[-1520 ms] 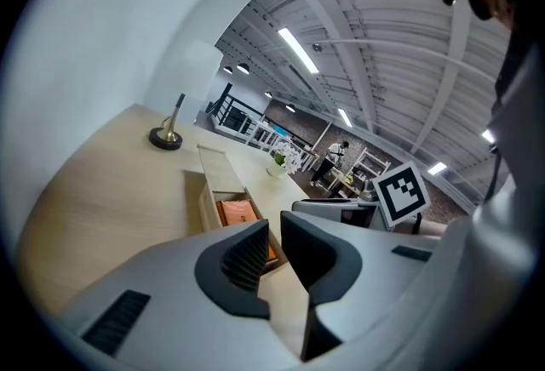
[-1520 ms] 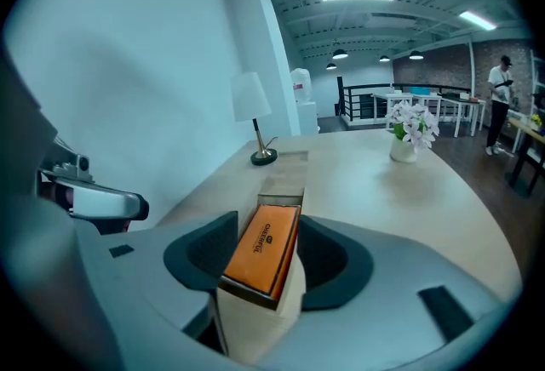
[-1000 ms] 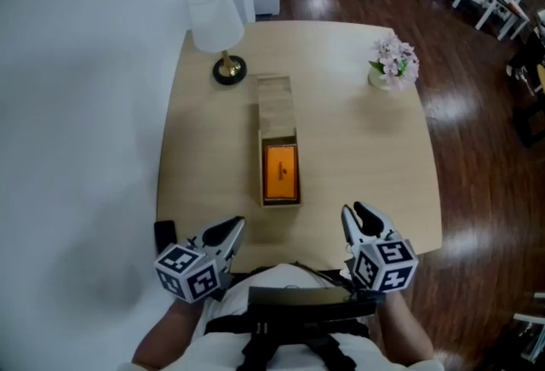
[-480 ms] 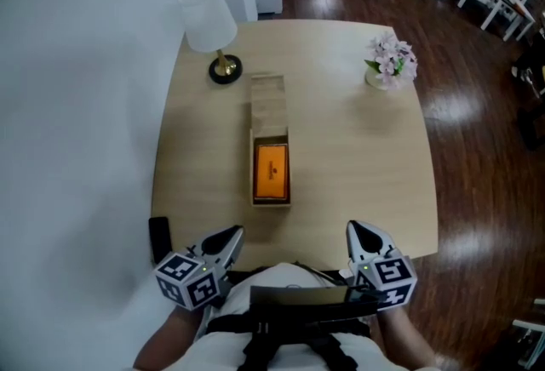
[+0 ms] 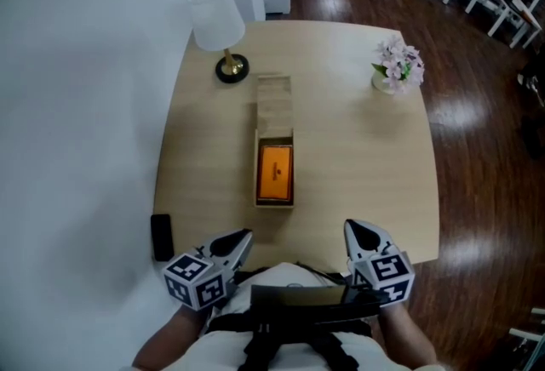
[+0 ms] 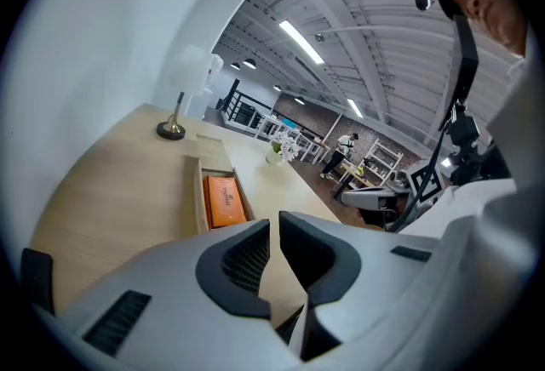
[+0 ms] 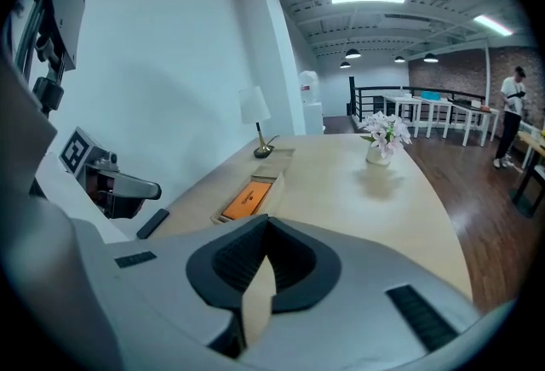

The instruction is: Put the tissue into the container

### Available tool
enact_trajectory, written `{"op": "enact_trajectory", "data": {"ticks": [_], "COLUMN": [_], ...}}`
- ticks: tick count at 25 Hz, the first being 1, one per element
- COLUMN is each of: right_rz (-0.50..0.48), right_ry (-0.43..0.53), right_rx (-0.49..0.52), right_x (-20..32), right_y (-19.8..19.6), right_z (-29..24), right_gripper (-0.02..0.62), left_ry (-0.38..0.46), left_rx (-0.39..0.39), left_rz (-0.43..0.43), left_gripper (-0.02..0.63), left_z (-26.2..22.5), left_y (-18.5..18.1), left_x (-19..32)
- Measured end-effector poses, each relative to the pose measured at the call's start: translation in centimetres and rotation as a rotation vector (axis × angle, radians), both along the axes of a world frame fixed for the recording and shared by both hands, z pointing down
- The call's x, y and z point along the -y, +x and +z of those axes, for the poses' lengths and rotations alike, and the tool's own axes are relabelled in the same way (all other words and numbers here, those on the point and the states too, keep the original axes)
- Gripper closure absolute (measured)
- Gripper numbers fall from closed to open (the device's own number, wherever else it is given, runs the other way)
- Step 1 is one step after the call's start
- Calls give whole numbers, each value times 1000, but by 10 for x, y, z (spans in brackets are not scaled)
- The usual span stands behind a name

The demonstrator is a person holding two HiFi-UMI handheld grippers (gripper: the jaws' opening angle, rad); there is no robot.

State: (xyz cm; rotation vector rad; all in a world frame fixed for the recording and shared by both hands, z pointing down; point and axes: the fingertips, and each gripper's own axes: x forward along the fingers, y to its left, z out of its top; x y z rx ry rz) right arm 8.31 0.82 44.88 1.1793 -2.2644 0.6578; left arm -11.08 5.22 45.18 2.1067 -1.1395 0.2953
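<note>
A person stands at the near edge of a pale wooden square table with rounded corners, holding a two-jaw tool in each hand just above that edge. The left gripper hangs over the near-left part of the table, its dark jaws a narrow slit apart with nothing between them; only bare tabletop shows through the gap. The right gripper hovers over the near-right part, its jaws pressed together at the tips and empty. Both point toward the far edge.

A long, narrow light-wood box lies along the middle of the table, running from near to far. Its near half stands open, and there a flat orange tissue pack lies inside, flanked by the box walls. The far half of the box is covered in wood. Both grippers are well apart from it.

By the far-left corner stands a table lamp with a white shade, brass stem and round black base, near the box's far end. A small vase of pink and white flowers stands by the far-right corner. A small black rectangular slab lies at the table's near-left corner; whether it rests on the tabletop cannot be made out. Dark wooden flooring stretches along the right edge.
</note>
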Motion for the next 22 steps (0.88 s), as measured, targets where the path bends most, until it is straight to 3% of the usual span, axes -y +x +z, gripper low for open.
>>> {"op": "enact_trajectory", "data": {"ticks": [22], "right_rz": [-61], "right_ry": [6], "right_rx": [-61], "right_x": [-1], "right_y": [-11], "right_z": [1], "right_gripper": [595], "left_ry": [-22], "left_rx": [-5], "left_rz": [17], "left_gripper": [575], "left_z": [4], "left_y": [-1], "left_x": [-6]}}
